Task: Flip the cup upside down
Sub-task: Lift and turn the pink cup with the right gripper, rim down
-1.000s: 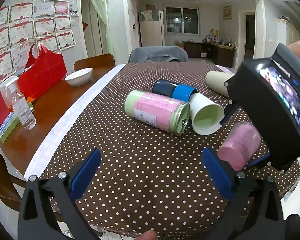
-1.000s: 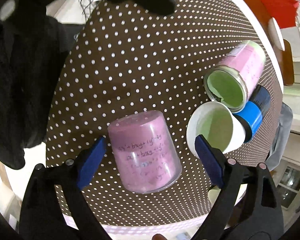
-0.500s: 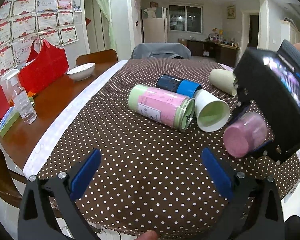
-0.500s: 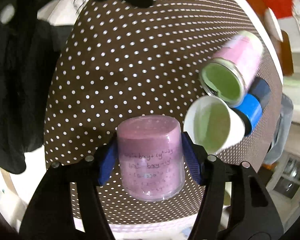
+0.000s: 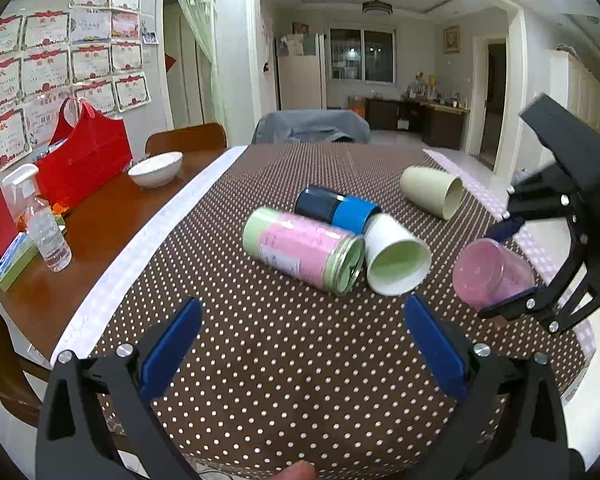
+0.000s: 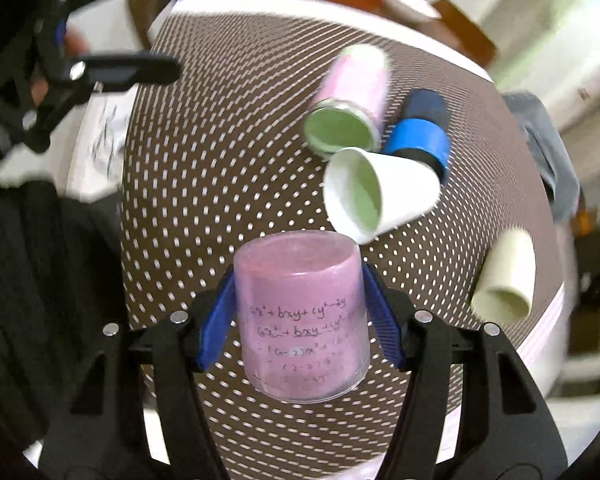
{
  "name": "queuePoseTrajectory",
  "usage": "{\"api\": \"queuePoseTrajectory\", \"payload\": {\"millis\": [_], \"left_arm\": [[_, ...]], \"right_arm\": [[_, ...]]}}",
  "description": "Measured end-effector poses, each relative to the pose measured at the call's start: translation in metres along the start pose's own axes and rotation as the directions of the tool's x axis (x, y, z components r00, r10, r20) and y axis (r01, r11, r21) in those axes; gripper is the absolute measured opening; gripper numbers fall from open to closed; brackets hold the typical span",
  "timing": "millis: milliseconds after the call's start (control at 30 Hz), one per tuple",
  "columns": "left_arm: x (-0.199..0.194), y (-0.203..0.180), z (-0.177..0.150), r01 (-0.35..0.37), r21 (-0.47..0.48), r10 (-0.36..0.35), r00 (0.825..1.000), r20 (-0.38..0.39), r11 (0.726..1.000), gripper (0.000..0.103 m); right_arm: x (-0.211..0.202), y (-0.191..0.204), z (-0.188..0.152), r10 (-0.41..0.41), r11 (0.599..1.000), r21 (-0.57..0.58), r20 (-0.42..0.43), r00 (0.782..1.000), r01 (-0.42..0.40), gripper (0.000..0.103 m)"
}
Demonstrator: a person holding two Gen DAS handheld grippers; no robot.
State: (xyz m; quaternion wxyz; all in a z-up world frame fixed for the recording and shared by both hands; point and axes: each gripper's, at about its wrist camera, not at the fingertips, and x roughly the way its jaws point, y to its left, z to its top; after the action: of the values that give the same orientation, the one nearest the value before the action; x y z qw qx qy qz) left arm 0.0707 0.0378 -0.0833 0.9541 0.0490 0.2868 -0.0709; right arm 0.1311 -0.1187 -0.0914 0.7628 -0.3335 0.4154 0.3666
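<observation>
My right gripper [image 6: 300,312] is shut on a translucent pink cup [image 6: 302,316] with printed formulas, its blue pads against both sides. It holds the cup off the dotted brown tablecloth [image 6: 204,168], closed base pointing away from the camera. In the left wrist view the pink cup [image 5: 492,274] hangs tilted at the right, in the right gripper [image 5: 512,264]. My left gripper [image 5: 300,344] is open and empty above the near part of the tablecloth [image 5: 260,360].
Lying on their sides on the cloth: a pink-and-green jar [image 5: 302,254], a white cup [image 5: 396,260], a blue-black cup [image 5: 336,206], a cream cup [image 5: 432,192]. On the bare wood at left: a white bowl [image 5: 156,168], red bag [image 5: 84,152], spray bottle [image 5: 40,216].
My right gripper closed on the pink cup, lifted it off the cloth and is turning it. The right wrist view swung round. The left gripper stayed open and still.
</observation>
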Motion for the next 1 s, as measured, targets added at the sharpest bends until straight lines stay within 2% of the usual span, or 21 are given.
{"api": "queuePoseTrajectory", "payload": {"millis": [133,200,300,333,433,600,700,833,1000], "left_arm": [[-0.008,-0.002,0.010,0.014,-0.013,-0.014,1.000,0.027,1.000,0.099],[-0.011,-0.003,0.014,0.020,-0.019,-0.019,0.999,0.038,1.000,0.099],[-0.014,-0.005,0.018,0.028,-0.028,-0.027,0.999,0.046,0.999,0.099],[-0.014,-0.005,0.019,0.031,-0.032,-0.029,0.998,0.047,0.999,0.099],[-0.016,-0.008,0.020,0.036,-0.031,-0.035,0.998,0.047,0.999,0.099],[-0.020,-0.010,0.018,0.047,-0.040,-0.045,0.998,0.052,0.998,0.099],[-0.018,-0.009,0.015,0.050,-0.049,-0.048,0.998,0.048,0.998,0.099],[-0.014,-0.004,0.012,0.053,-0.063,-0.050,0.998,0.039,0.997,0.099],[-0.011,0.000,0.011,0.047,-0.066,-0.045,0.999,0.031,0.997,0.099]], "right_arm": [[-0.023,-0.005,-0.022,0.008,0.968,0.247,0.169,0.986,-0.050,0.061],[-0.030,-0.008,-0.032,-0.006,0.930,0.357,0.256,0.967,-0.089,0.061],[-0.037,-0.007,-0.044,-0.056,0.866,0.479,0.377,0.925,-0.143,0.061],[-0.037,-0.009,-0.047,-0.069,0.850,0.503,0.396,0.916,-0.154,0.061],[-0.035,-0.013,-0.060,-0.142,0.769,0.610,0.453,0.880,-0.190,0.061],[-0.023,-0.016,-0.069,-0.247,0.655,0.724,0.473,0.846,-0.214,0.061],[-0.010,-0.018,-0.068,-0.264,0.600,0.763,0.474,0.840,-0.242,0.061],[0.007,-0.017,-0.064,-0.310,0.563,0.802,0.431,0.848,-0.201,0.061],[0.015,-0.012,-0.060,-0.330,0.562,0.811,0.402,0.854,-0.164,0.061]]}}
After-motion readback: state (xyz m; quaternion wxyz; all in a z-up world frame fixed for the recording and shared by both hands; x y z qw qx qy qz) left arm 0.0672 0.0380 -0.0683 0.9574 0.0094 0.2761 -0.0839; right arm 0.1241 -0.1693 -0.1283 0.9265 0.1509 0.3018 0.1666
